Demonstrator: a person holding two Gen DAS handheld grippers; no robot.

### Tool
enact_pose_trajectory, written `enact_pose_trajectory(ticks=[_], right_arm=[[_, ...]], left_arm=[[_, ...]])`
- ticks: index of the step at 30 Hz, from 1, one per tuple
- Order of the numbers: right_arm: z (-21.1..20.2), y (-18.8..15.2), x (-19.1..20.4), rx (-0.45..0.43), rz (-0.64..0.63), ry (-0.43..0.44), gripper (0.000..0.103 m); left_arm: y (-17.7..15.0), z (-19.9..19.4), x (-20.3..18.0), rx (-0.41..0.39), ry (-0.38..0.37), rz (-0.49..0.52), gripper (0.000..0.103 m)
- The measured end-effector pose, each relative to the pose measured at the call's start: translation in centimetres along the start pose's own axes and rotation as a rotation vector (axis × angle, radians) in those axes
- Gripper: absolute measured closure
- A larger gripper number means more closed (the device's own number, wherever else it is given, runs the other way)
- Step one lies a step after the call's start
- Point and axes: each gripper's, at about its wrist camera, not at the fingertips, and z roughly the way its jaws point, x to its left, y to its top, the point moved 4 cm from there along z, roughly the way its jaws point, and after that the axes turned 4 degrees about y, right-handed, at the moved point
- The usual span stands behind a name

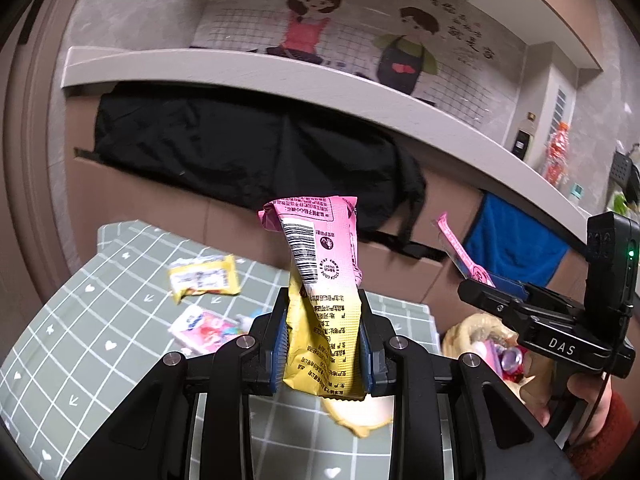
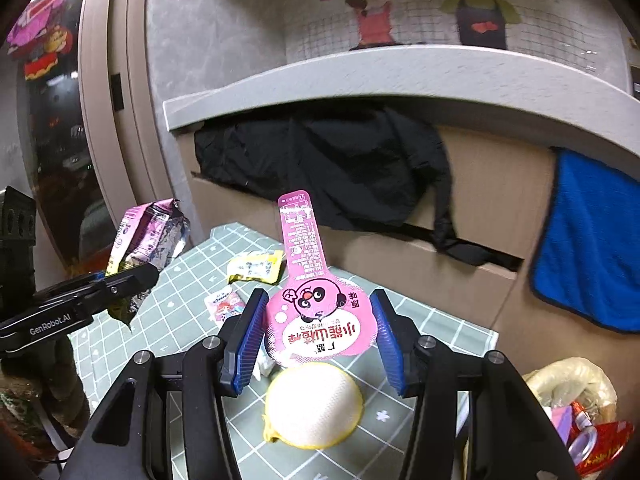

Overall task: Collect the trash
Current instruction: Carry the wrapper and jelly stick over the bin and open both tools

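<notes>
My left gripper (image 1: 324, 320) is shut on a crumpled pink and yellow snack wrapper (image 1: 320, 248), held upright above the green checked tablecloth (image 1: 80, 340). In the right wrist view that gripper (image 2: 132, 276) and wrapper (image 2: 148, 236) are at the left. My right gripper (image 2: 320, 320) is shut on a small white cup with a pink peeled lid (image 2: 308, 280), lifted off the table. From the left wrist view, the right gripper (image 1: 480, 286) is at the right with the pink lid tab (image 1: 460, 252) sticking up. A yellow packet (image 2: 256, 268) and a pink-white packet (image 2: 226, 306) lie on the cloth.
A translucent bag holding trash (image 2: 572, 384) sits at the right of the table. A round white pad with a yellow rim (image 2: 314, 406) lies below my right gripper. Behind stand a cardboard box (image 2: 480, 240) draped with black cloth (image 2: 320, 168), a blue towel (image 2: 592, 240) and a grey counter edge (image 2: 360, 76).
</notes>
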Motion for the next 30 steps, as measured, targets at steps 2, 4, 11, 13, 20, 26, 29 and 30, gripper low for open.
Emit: enact_pose_trajectory(ticks=[2,4,11,13,20,26,29,30], right_arm=[[-1.1,0.0,-0.8,-0.019,0.011,-0.006,0.055],[-2.4,0.0,-1.6,-0.039,0.018,-0.018,0.055],[-7.4,-0.1,-5.1,-0.109,0.032,-0.087,0.055],[-8.9,-0.2,-6.4,-0.131,0.037,-0.115,0.055],[-14.1,-1.1,-10.8,-0.194,0.089,-0.203,0.055],[-17.9,-2.7,-14.4,-0.217,0.14,-0.28,0.055],[-18.9,-3.5,-15.7,-0.216,0.16,-0.304,0.055],[-19.1,-3.6,-16.0,-0.216,0.164,-0.31,0.055]], left_arm=[[0.4,0.0,-1.7,-0.005,-0.018,0.025,0.073],[0.8,0.1,-3.4,-0.013,-0.038,0.041,0.073],[2.4,0.1,-9.5,-0.062,-0.101,0.087,0.073],[2.5,0.2,-11.5,-0.068,-0.12,0.105,0.073],[1.9,1.4,-18.6,-0.058,-0.207,0.18,0.073],[0.4,2.5,-23.6,-0.031,-0.272,0.236,0.073],[-0.4,3.1,-25.8,-0.014,-0.292,0.262,0.073],[-0.7,3.4,-26.3,-0.009,-0.295,0.27,0.073]])
